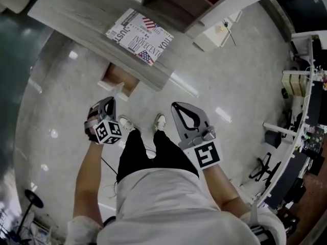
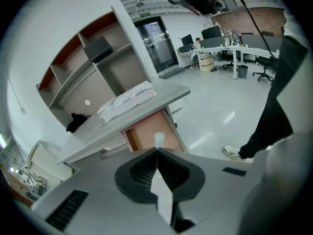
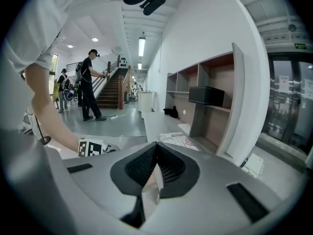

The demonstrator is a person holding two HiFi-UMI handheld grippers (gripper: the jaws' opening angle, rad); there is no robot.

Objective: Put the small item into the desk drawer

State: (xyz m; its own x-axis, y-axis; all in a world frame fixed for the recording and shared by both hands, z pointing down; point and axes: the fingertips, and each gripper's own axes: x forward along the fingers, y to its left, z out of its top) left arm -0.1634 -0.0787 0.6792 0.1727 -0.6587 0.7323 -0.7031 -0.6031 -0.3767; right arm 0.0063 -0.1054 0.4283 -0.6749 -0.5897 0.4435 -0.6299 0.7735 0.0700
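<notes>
Under desk [image 2: 146,107] edge drawer [image 2: 143,133] open; L claw [image 2: 157,153] pinching small item [image 2: 159,138], R claw [image 3: 156,148] clenched empty.

Grey desk [image 1: 76,19]; flag-print newspaper [image 1: 139,37]; whitish small item [image 2: 159,138]

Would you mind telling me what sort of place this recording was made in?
Most likely an open-plan office: a grey desk with an open drawer, wall shelving, and rows of workstations with monitors and swivel chairs across the polished floor.
</notes>
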